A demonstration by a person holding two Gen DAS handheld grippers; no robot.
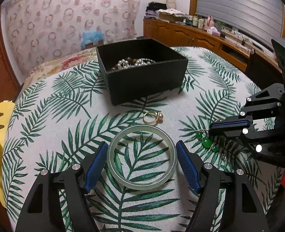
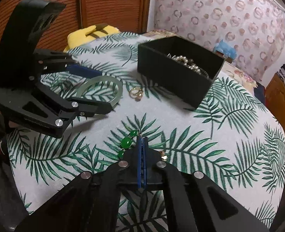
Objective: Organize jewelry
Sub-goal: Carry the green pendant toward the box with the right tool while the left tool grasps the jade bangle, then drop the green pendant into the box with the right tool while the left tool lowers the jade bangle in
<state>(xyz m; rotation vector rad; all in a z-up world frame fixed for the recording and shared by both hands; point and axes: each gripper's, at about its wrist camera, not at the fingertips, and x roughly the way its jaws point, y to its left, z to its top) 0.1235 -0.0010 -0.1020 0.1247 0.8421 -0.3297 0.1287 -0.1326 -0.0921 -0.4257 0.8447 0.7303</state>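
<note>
The left hand-held gripper (image 1: pixel 141 164) is held wide open around the pale green jade bangle (image 1: pixel 142 157), which lies flat on the palm-leaf bedspread (image 1: pixel 55 116); the blue pads (image 1: pixel 96 166) stand just beside the ring on either side, seemingly not yet pressed against it. For a sound grip, the pads are best closed evenly across the bangle's widest part, so that the smooth ring is not squeezed out sideways. Beyond it a gold ring (image 1: pixel 152 118) is seen, and farther back the black jewelry box (image 1: pixel 142 77), in which pearl strands (image 1: pixel 132 62) already lie. To the right, the right hand-held gripper (image 2: pixel 142 141) is fully closed at the chain of the green-stone bracelet (image 2: pixel 126 143); whether the chain is actually pinched cannot be told, so a slow lift is advised.
</note>
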